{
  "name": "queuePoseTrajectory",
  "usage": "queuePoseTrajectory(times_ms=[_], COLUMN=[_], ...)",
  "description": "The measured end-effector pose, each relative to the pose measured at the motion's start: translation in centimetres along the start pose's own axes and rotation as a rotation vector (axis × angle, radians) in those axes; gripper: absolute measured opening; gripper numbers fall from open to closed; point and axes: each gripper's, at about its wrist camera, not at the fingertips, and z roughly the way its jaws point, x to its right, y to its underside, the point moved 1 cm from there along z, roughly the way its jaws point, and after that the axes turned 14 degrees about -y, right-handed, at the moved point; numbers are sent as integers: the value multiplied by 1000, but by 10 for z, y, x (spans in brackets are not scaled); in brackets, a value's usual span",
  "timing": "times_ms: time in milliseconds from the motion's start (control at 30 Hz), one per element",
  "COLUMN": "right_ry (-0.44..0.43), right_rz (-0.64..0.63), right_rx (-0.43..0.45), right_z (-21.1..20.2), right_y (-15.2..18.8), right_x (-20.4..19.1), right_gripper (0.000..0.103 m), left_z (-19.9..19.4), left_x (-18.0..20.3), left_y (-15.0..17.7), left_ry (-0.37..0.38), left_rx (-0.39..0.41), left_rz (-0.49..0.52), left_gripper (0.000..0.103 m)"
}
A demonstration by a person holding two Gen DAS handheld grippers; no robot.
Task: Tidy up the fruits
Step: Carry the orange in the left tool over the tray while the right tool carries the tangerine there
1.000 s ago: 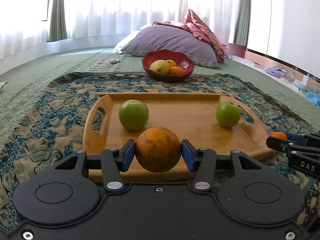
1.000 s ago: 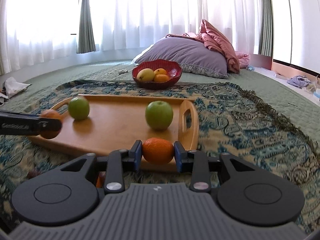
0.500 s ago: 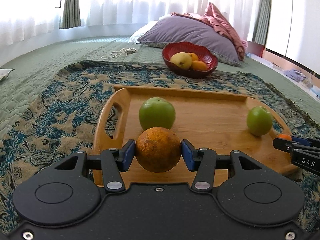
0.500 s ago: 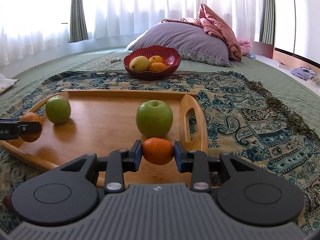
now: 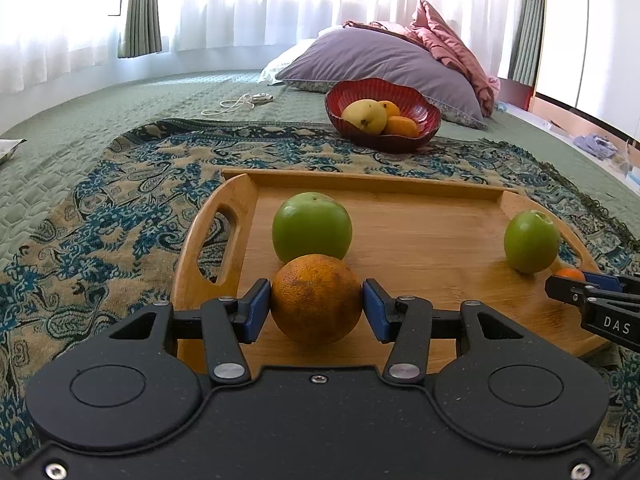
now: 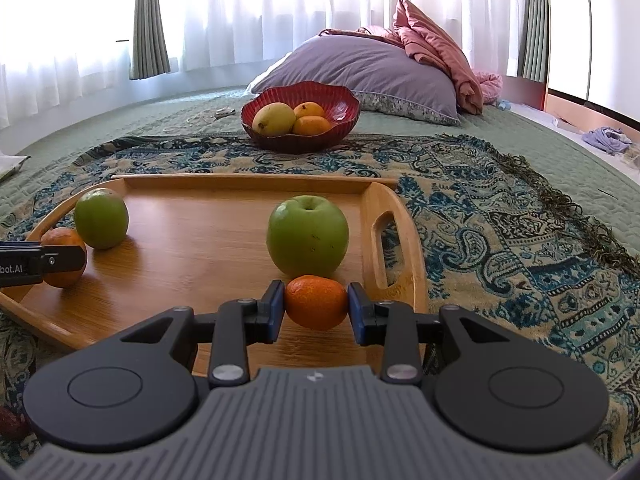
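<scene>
My left gripper (image 5: 316, 306) is shut on a large dull orange (image 5: 316, 298), held low over the near left part of the wooden tray (image 5: 420, 248). A green apple (image 5: 312, 227) sits just behind it and a second green apple (image 5: 531, 241) at the tray's right. My right gripper (image 6: 316, 308) is shut on a small bright orange (image 6: 316, 301) over the tray's near right (image 6: 200, 264), right in front of the green apple (image 6: 307, 235). The other apple (image 6: 101, 218) lies at the left, with the left gripper and its orange (image 6: 64, 257) beside it.
A red bowl (image 5: 384, 114) with a yellow mango and two oranges stands on the patterned blanket (image 5: 120, 200) behind the tray, also seen in the right wrist view (image 6: 300, 112). A purple pillow (image 5: 380, 60) and a pink cloth lie behind it. A white cord (image 5: 236, 103) lies at the far left.
Both grippers have moved forward over the tray with their oranges still held. The apples and the bowl now look closer. Nothing was let go.
</scene>
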Motion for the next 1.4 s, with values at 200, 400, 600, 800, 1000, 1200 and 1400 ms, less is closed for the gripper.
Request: queuePoseTrajectory(times_ms=[200, 400, 600, 800, 1000, 1200, 1400], right_ry=[-4, -7, -5, -7, -8, -8, -9], right_rz=[9, 7, 14, 19, 21, 20, 19], right_rx=[-6, -6, -9, -10, -12, -14, -15], right_z=[2, 4, 5, 6, 6, 5, 5], right_y=[1, 1, 2, 2, 3, 4, 3], right_x=[1, 0, 0, 1, 1, 1, 1], right_gripper=[38, 38, 38, 38, 38, 38, 38], left_z=[0, 0, 0, 0, 0, 0, 0], left_x=[2, 4, 5, 5, 5, 5, 6], left_y=[1, 1, 1, 1, 1, 1, 1], left_ry=[-3, -9, -10, -12, -12, -13, -13], left_rx=[7, 17, 19, 19, 20, 19, 20], left_rz=[8, 18, 22, 21, 23, 22, 24], left_gripper=[48, 48, 48, 48, 48, 48, 48])
